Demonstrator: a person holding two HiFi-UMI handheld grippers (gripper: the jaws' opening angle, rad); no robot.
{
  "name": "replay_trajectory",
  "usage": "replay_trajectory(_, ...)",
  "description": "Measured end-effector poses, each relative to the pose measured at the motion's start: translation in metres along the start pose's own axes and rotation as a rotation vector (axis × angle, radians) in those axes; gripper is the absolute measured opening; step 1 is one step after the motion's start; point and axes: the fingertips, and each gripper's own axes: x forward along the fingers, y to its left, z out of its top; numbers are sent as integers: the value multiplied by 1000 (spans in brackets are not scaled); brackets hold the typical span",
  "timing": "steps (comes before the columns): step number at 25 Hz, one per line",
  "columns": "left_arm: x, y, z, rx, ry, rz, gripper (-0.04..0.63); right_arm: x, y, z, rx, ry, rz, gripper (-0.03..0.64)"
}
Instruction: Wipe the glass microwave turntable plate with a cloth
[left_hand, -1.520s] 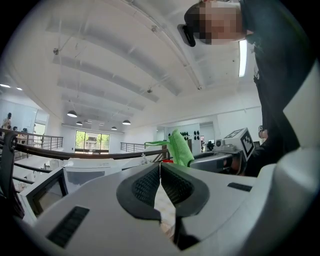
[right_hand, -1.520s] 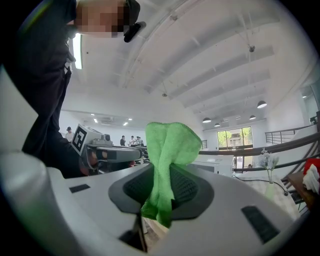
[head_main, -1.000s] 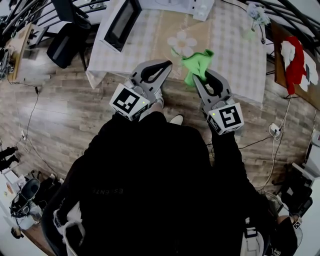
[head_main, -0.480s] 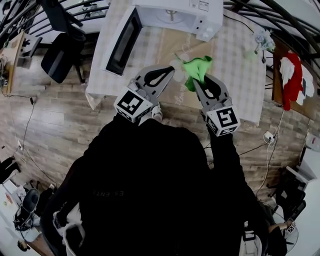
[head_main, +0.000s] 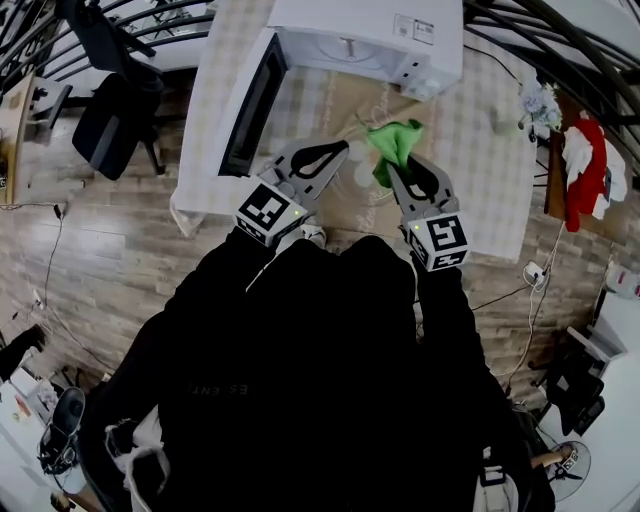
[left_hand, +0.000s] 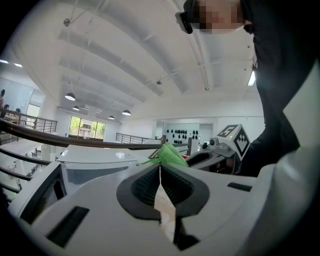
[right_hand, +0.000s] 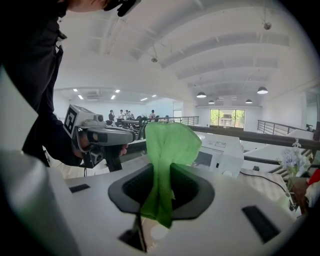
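Landmark: microwave (head_main: 365, 40), door swung open.
Left gripper (head_main: 335, 150): jaws pressed together, nothing seen between them; held before the microwave.
Right gripper (head_main: 391, 168): clamped on the green cloth (head_main: 395, 140), before the microwave.
Glass plate (head_main: 355, 185): faintly seen before the microwave, between the gripper tips.
Change: grippers and cloth are found nearer the microwave than a second ago.

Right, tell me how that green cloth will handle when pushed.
Probably floppy: the green cloth folds and droops where the right gripper pinches it. Likely light too, since its bunched top stands above the jaws unsupported.
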Motion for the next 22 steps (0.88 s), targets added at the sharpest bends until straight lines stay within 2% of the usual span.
replay_trajectory(4,2,11,-14,-41,18,28,21,21,-5,-15,-6,49,31,114)
replay_trajectory(15,16,34,-35,-65,48,175,21,76,-33,-64,-7,190,169,115)
replay_trajectory(22,27,47,-49,-72,65,228,21,115,-47,-100,15,269,172,115)
